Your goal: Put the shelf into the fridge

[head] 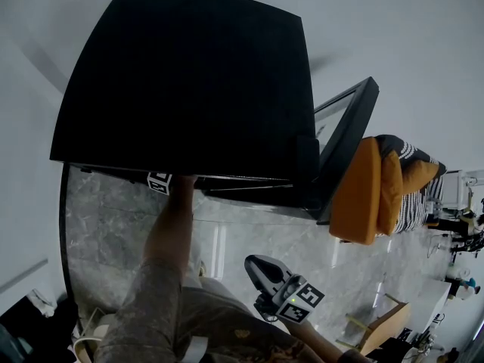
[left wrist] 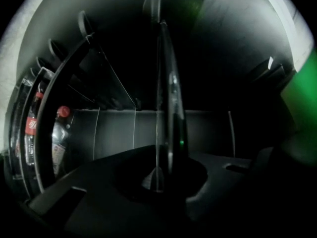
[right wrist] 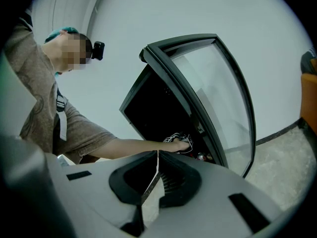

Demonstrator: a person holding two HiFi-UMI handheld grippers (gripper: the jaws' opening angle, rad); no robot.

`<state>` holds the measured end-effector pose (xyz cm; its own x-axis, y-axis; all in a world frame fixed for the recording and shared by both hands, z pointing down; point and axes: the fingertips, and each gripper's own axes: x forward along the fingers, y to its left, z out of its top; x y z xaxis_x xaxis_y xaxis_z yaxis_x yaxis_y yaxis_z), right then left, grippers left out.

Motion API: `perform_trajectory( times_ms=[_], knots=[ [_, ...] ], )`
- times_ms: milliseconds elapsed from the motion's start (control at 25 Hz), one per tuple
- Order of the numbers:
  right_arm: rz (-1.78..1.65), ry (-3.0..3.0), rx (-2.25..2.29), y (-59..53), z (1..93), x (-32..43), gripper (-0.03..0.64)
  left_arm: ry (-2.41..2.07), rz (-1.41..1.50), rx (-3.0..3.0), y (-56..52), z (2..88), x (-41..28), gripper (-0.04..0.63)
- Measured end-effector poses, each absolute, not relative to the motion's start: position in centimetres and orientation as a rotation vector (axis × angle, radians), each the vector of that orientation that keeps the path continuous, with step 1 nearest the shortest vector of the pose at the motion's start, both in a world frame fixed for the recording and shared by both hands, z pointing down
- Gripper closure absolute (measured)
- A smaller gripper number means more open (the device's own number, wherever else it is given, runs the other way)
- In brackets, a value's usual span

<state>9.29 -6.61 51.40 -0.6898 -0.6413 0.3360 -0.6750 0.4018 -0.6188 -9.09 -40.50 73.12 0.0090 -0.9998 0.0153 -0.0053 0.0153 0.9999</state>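
Shelf (left wrist: pixel 171 98): thin glass panel seen edge-on in the left gripper view, already inside the fridge (head: pixel 189 82). Its long axis runs straight away from the fingers toward the back wall. The left gripper (left wrist: pixel 161 176) is clamped on its near edge, with the panel passing between the two jaws. Cannot tell whether the far edge rests on anything.

Wall ledges (left wrist: pixel 84 25) lie to the left of the panel in that view, apart from it. Judgement: the coming move turns on bringing the panel's side edges level with one pair of ledges, then pushing along its own axis.

Bottles (left wrist: pixel 60 130) stand further left. In the head view, the left forearm reaches in under the fridge top. The door (head: pixel 344 138) stands open.

Right gripper (right wrist: pixel 157 157): jaws together, nothing between them, held well back from the opening. The left is the nearer hand.
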Motion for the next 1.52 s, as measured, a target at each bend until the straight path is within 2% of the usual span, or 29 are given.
perform_trajectory(
  times_ms=[80,200,800,840,920,1000,1520],
  knots=[
    [1.176,-2.596,1.216,-6.7,51.3,9.2,0.592,-1.205,-1.183,1.207,-40.5,73.0,-9.0,0.572],
    [1.169,-2.605,1.215,-6.9,51.2,9.1,0.592,-1.182,-1.175,1.217,-40.1,72.9,-8.9,0.531],
    [1.122,-2.710,1.157,-6.7,49.0,7.0,0.592,-1.123,-1.074,1.191,-30.6,72.3,-8.6,0.531],
    [1.121,-2.713,1.153,-6.6,48.9,6.9,0.592,-1.126,-1.054,1.182,-30.0,72.4,-8.7,0.536],
    [1.117,-2.722,1.148,-6.4,48.7,6.8,0.592,-1.131,-1.013,1.177,-28.7,72.4,-8.7,0.589],
    [1.108,-2.732,1.149,-6.4,48.4,6.7,0.592,-1.125,-0.979,1.191,-27.5,71.7,-8.7,0.589],
    [1.025,-2.792,1.139,-5.9,46.3,7.9,0.592,-0.801,-0.675,1.529,-18.9,56.9,-4.8,0.591]
  ],
)
